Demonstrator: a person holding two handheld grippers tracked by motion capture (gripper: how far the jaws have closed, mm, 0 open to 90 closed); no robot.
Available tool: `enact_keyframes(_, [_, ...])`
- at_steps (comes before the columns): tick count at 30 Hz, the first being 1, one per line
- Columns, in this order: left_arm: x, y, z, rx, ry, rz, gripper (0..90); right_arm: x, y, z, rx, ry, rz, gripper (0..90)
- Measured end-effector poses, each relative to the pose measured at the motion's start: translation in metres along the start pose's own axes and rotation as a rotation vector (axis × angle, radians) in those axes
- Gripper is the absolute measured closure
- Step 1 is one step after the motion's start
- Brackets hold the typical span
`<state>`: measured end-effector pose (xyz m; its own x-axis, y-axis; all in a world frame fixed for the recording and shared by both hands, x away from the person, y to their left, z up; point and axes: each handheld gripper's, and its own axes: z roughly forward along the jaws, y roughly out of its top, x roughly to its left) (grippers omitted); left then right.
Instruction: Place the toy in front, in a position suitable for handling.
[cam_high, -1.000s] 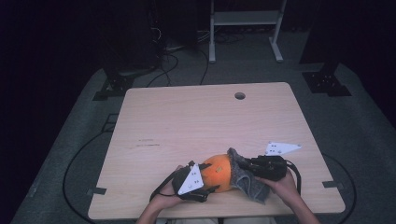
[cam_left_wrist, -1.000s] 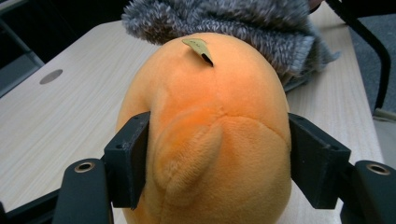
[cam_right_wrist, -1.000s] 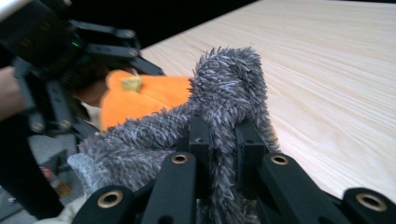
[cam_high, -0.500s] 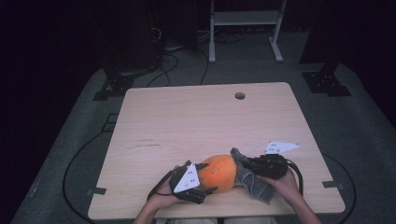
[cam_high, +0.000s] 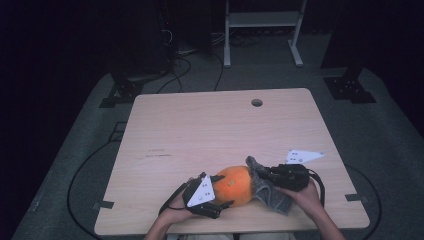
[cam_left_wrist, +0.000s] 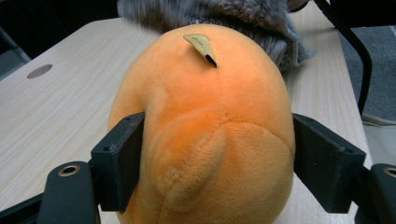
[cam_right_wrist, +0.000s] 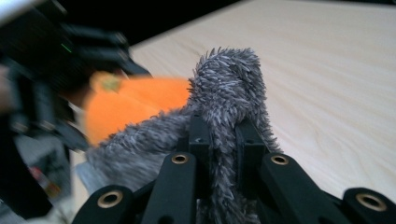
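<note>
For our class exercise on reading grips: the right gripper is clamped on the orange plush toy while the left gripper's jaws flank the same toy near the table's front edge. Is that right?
Not quite. The right gripper is clamped on the grey fuzzy cloth, not the orange plush toy, as the right gripper view shows. The left gripper does flank the toy near the table front edge.
</note>
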<state>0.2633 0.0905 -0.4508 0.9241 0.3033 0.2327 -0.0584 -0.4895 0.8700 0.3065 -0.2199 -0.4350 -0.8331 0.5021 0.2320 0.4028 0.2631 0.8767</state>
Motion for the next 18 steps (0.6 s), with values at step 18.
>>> enact_keyframes(18, [-0.003,0.005,0.005,-0.016,0.008,-0.024,22.5,0.033,0.014,0.001,-0.007,0.045,-0.113,79.9])
